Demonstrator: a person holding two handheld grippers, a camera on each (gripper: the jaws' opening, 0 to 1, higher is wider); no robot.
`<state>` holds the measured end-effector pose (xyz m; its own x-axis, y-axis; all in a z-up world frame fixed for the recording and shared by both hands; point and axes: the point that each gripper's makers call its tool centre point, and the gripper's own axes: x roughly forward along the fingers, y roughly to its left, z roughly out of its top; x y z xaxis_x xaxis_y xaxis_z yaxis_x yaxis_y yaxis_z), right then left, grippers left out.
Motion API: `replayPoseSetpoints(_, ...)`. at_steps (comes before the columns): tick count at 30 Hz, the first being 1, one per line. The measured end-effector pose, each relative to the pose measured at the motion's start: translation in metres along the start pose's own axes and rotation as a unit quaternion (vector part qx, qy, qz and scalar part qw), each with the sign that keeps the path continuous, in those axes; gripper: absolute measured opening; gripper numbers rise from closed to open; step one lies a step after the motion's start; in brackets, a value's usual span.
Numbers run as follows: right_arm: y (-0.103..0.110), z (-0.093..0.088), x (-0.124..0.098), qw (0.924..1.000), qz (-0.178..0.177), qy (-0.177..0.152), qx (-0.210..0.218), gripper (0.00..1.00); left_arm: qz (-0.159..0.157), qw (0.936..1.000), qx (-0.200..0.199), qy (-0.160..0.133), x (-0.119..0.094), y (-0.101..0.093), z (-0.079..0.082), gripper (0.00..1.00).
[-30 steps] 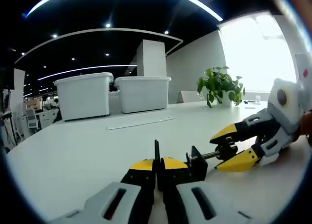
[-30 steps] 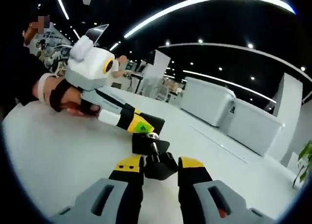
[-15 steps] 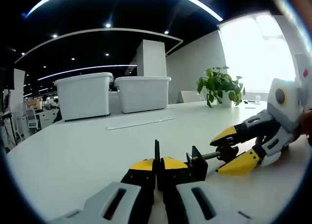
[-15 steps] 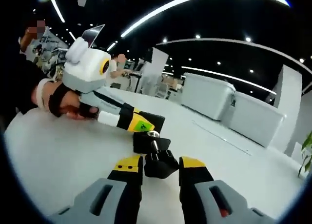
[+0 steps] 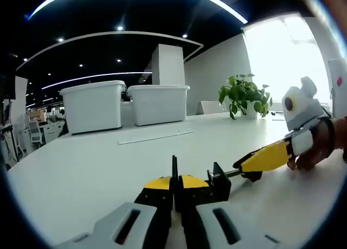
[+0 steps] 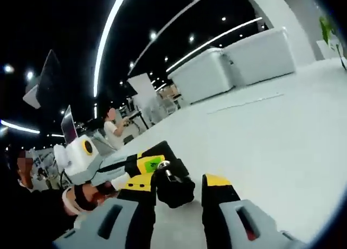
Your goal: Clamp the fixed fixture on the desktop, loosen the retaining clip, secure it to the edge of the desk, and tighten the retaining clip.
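Rolled: my right gripper [image 5: 255,163] has turned on the knob [image 6: 174,188] since a second ago.
Left gripper [image 5: 175,185] fingers are clamped on the clamp [image 5: 217,181] at 6 o'clock on the surface [image 5: 97,162]; right fingers grip the knob. I judge loosening underway; edge mounting and tightening remain.

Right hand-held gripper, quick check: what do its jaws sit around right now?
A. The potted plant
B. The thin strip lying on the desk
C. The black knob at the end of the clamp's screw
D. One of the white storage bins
C: in the right gripper view the right hand-held gripper has its yellow-tipped jaws either side of the black knob on the clamp's screw, while the left hand-held gripper grips the clamp body.
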<state>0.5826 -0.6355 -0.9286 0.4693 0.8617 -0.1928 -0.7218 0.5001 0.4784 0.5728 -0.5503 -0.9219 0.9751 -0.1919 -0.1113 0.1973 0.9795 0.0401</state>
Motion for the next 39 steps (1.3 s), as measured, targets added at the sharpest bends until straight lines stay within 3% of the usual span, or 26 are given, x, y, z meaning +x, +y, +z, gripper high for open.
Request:
replayPoseSetpoints(3, -0.002, 0.001, 0.000, 0.9993, 0.003, 0.001, 0.036, 0.29, -0.001, 1.0000, 0.000, 0.000, 0.000, 0.000, 0.000, 0.05)
replayPoseSetpoints(7, 0.004, -0.007, 0.001, 0.9993, 0.008, 0.017, 0.032, 0.27, -0.001, 1.0000, 0.000, 0.000, 0.000, -0.001, 0.000, 0.05)
replayPoseSetpoints(13, 0.006, -0.008, -0.001, 0.9995, 0.007, 0.015, 0.028, 0.27, -0.001, 1.0000, 0.000, 0.000, 0.000, 0.000, 0.000, 0.05)
replayPoseSetpoints(16, 0.007, -0.006, -0.001, 0.9999, 0.005, 0.011, 0.000, 0.26, 0.000, 1.0000, -0.001, 0.000, 0.000, 0.000, 0.000, 0.05)
replayPoseSetpoints(18, 0.007, -0.006, 0.000, 0.9989, 0.003, 0.011, -0.045, 0.26, 0.000, 1.0000, -0.001, 0.000, 0.000, 0.000, 0.000, 0.05)
replayPoseSetpoints(20, 0.011, -0.005, 0.000, 0.9920, 0.004, 0.005, -0.126, 0.26, 0.000, 1.0000, -0.001, 0.000, 0.000, 0.000, 0.000, 0.05)
replayPoseSetpoints(22, 0.014, -0.007, -0.001, 0.9842, 0.003, 0.001, -0.177, 0.26, 0.000, 1.0000, -0.001, 0.000, 0.000, 0.000, 0.000, 0.05)
replayPoseSetpoints(27, 0.015, -0.006, 0.000, 0.9748, -0.002, -0.009, -0.223, 0.26, 0.000, 1.0000, -0.001, 0.000, 0.000, 0.000, 0.000, 0.05)
replayPoseSetpoints(31, 0.015, -0.004, 0.000, 0.9581, -0.013, -0.021, -0.286, 0.26, 0.001, 1.0000, -0.003, 0.000, 0.000, 0.001, 0.000, 0.05)
replayPoseSetpoints(32, 0.016, -0.005, 0.000, 0.9509, -0.014, -0.024, -0.308, 0.26, 0.003, 1.0000, -0.002, 0.001, 0.000, 0.001, 0.000, 0.04)
replayPoseSetpoints(35, 0.018, -0.006, 0.000, 0.9440, -0.018, -0.027, -0.328, 0.26, 0.003, 1.0000, -0.002, 0.001, 0.000, 0.001, 0.000, 0.04)
replayPoseSetpoints(39, 0.017, -0.005, 0.001, 0.9265, -0.024, -0.033, -0.374, 0.26, 0.003, 1.0000, -0.002, 0.001, 0.000, 0.002, 0.000, 0.04)
